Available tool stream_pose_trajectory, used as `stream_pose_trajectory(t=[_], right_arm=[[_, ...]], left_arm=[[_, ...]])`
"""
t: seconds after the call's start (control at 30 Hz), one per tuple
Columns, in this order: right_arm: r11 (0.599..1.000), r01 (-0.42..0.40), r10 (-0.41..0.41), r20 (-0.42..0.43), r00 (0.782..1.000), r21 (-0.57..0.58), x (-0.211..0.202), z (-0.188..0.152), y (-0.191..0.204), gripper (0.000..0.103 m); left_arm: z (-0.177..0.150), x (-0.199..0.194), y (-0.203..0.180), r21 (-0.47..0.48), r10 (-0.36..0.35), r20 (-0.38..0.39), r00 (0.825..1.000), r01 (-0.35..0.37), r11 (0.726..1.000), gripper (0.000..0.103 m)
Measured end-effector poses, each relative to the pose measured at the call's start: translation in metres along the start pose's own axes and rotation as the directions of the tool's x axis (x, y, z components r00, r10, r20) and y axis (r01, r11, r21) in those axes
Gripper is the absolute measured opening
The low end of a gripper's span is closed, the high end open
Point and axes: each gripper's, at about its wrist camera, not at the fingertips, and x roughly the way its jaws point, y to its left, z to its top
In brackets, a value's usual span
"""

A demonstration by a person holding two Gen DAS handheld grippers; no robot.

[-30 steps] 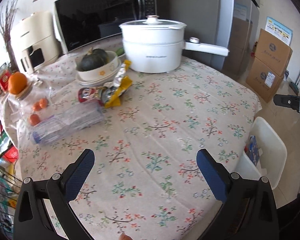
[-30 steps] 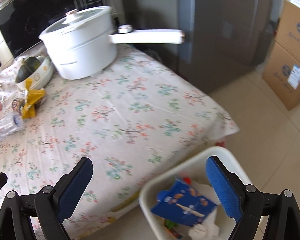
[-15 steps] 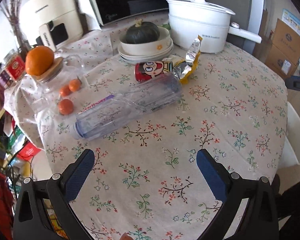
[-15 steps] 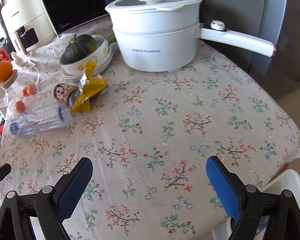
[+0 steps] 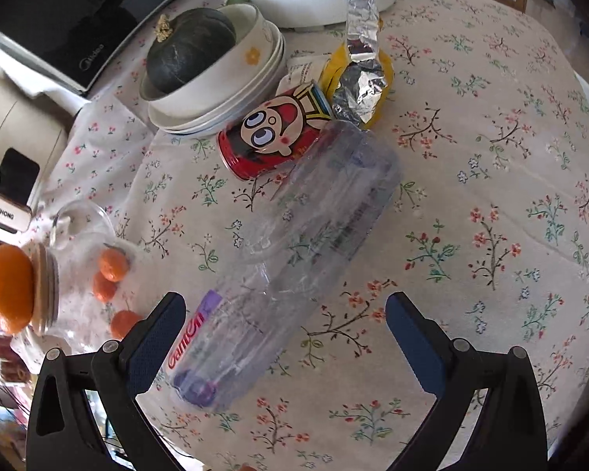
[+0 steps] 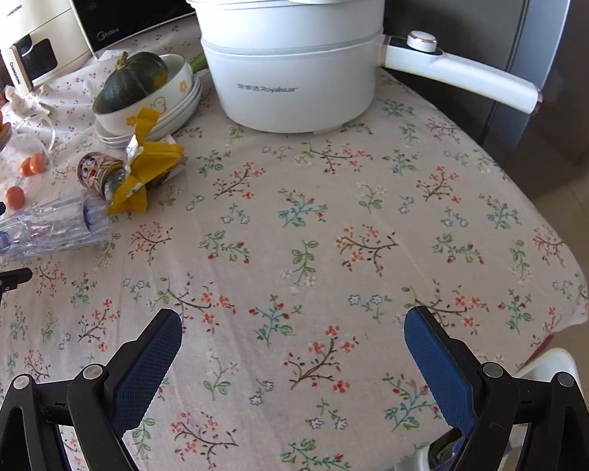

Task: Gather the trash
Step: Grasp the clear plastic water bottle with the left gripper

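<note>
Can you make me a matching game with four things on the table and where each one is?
Things:
1. pumpkin
2. orange
3. bottle
4. pot

Places:
A. lying on its side on the tablecloth, between the fingers of the open left claw
B. standing upright at the back of the table, lid on
C. sitting in the top bowl of a stack
D. resting on the lid of a glass jar

Pairs: 1-C, 2-D, 3-A, 4-B

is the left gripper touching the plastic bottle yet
Apart. The left wrist view shows the plastic bottle lying between the open fingers of the left gripper, tablecloth visible on both sides.
</note>
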Motion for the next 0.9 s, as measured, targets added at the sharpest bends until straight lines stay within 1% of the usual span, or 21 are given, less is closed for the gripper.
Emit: stream_pose_trajectory(t=[0.1, 0.2, 0.27, 0.33, 0.4, 0.47, 0.5, 0.57, 0.67, 0.7, 0.77, 0.83, 0.9], right_arm=[[0.999, 0.032, -0.032, -0.009, 0.999, 0.000, 0.002, -0.001, -0.013, 0.095], [0.999, 0.038, -0.037, -0.026, 0.999, 0.015, 0.006, -0.002, -0.024, 0.095], [0.999, 0.040, -0.039, -0.034, 0.999, 0.025, 0.007, -0.002, -0.029, 0.095], [0.999, 0.042, -0.041, -0.034, 0.999, 0.031, 0.007, -0.002, -0.033, 0.095], [0.999, 0.039, -0.038, -0.030, 0.999, 0.038, 0.006, -0.002, -0.035, 0.095], [0.999, 0.030, -0.029, -0.024, 0.999, 0.045, 0.003, -0.002, -0.037, 0.095], [0.999, 0.028, -0.027, -0.021, 0.999, 0.046, 0.002, -0.002, -0.037, 0.095], [0.998, 0.029, -0.028, -0.013, 1.000, 0.047, -0.002, -0.003, -0.039, 0.095], [0.999, 0.025, -0.025, 0.002, 1.000, 0.047, -0.010, -0.005, -0.040, 0.095], [0.999, 0.021, -0.022, 0.008, 1.000, 0.049, -0.013, -0.007, -0.041, 0.095], [0.998, 0.019, -0.019, 0.009, 1.000, 0.060, -0.017, -0.009, -0.043, 0.095], [0.997, 0.006, -0.007, 0.009, 1.000, 0.071, -0.021, -0.012, -0.046, 0.095], [0.997, -0.004, 0.004, 0.005, 1.000, 0.083, -0.025, -0.015, -0.047, 0.095]], left_arm=[[0.015, 0.015, 0.002, 0.020, -0.002, -0.032, 0.999, 0.002, 1.000, 0.102], [0.024, 0.031, 0.004, 0.017, -0.022, -0.076, 0.997, 0.023, 1.000, 0.102], [0.027, 0.039, 0.004, -0.018, -0.083, -0.110, 0.990, 0.082, 0.996, 0.102], [0.027, 0.044, 0.001, -0.054, -0.115, -0.127, 0.985, 0.109, 0.993, 0.100], [0.026, 0.042, -0.005, -0.087, -0.139, -0.123, 0.983, 0.129, 0.988, 0.098], [0.024, 0.035, -0.011, -0.133, -0.186, -0.107, 0.977, 0.171, 0.976, 0.096], [0.023, 0.031, -0.014, -0.156, -0.208, -0.101, 0.973, 0.191, 0.969, 0.091], [0.018, 0.025, -0.021, -0.216, -0.221, -0.108, 0.969, 0.194, 0.957, 0.085], [0.005, 0.015, -0.035, -0.313, -0.276, -0.112, 0.955, 0.229, 0.921, 0.081], [0.000, 0.010, -0.041, -0.345, -0.296, -0.102, 0.950, 0.245, 0.906, 0.080], [-0.011, 0.002, -0.052, -0.412, -0.333, -0.088, 0.939, 0.270, 0.870, 0.078], [-0.023, -0.004, -0.062, -0.482, -0.365, -0.066, 0.929, 0.290, 0.827, 0.077], [-0.033, -0.010, -0.069, -0.539, -0.368, -0.044, 0.929, 0.289, 0.791, 0.076]])
